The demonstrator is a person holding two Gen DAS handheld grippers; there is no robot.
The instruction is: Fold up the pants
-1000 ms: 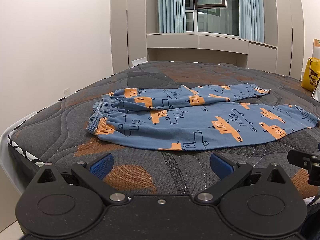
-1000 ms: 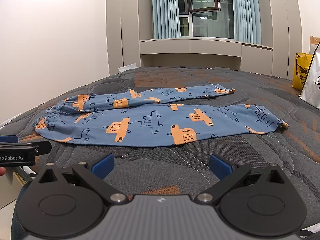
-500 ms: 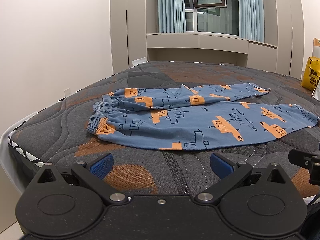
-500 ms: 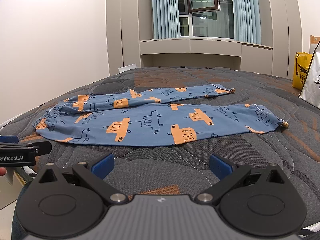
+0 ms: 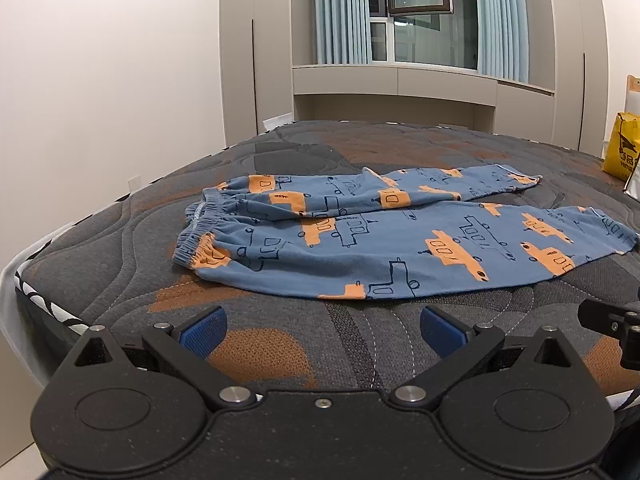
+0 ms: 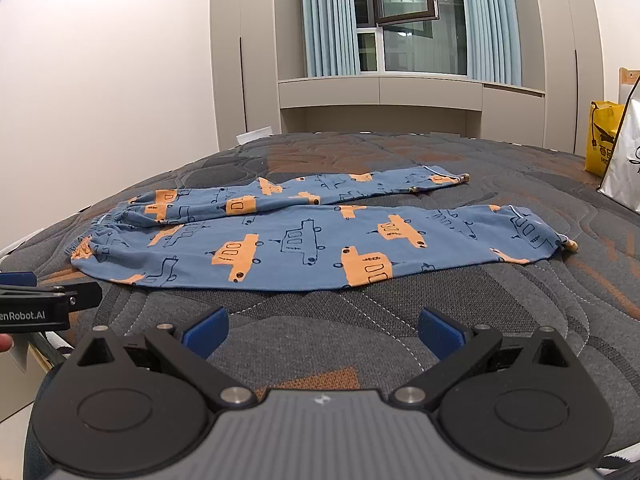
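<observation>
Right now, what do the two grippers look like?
Left gripper: matte black body, two round hubs, silver pivot pins, black linkage arms, blue textured fingers. Right gripper: same build, but with a grey ribbed centre plate. White lettering ending "enRobot.AI" on the left gripper's side, seen from the right wrist.

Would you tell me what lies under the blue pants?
The blue pants lie flat on the grey-and-orange quilted mattress, legs side by side. The mattress shows all around them; whatever is directly beneath the fabric is covered. Neither gripper touches them.
</observation>
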